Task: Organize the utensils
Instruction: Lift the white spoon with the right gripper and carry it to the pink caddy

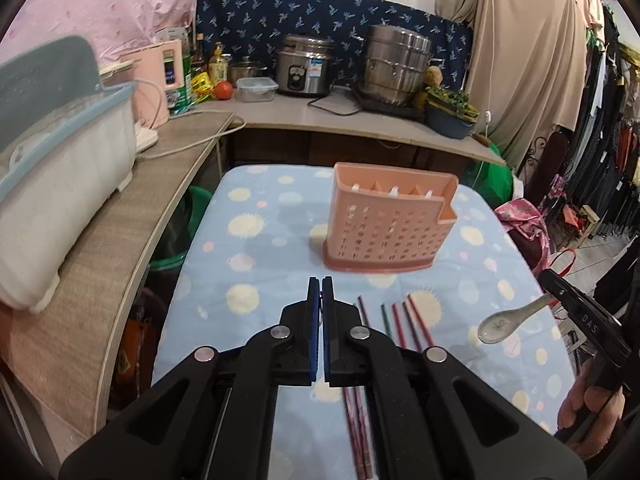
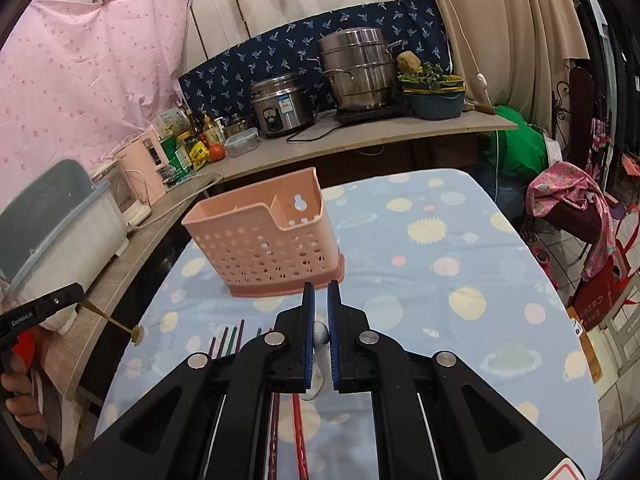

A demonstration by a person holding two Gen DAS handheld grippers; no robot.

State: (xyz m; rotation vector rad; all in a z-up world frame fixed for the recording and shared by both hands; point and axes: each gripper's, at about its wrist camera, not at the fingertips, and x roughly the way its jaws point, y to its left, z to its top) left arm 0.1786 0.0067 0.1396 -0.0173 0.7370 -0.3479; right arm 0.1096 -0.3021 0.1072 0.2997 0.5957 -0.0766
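A: Right hand-held gripper (image 2: 321, 300)? 
B: Clamped on white ceramic soup spoon (image 1: 505, 322). 
A: Left hand-held gripper (image 1: 321, 289)? 
B: Closed, pinching thin gold fork (image 2: 120, 325). Perforated pink plastic utensil caddy (image 1: 386, 222) stands mid-bench, coloured chopsticks (image 1: 404, 322) lying nearer.

A makeshift home kitchen corner: a rice cooker (image 1: 303, 70) and stacked steel steamer (image 1: 396, 65) sit on a wooden counter (image 1: 280, 116) (cloth-draped walls behind), with hanging clothes (image 1: 608, 128) alongside.

Pink sheet (image 2: 80, 80) and beige curtain (image 1: 528, 60) hang behind L-shaped wooden counter (image 1: 280, 114); clothes rack (image 1: 608, 140) right.
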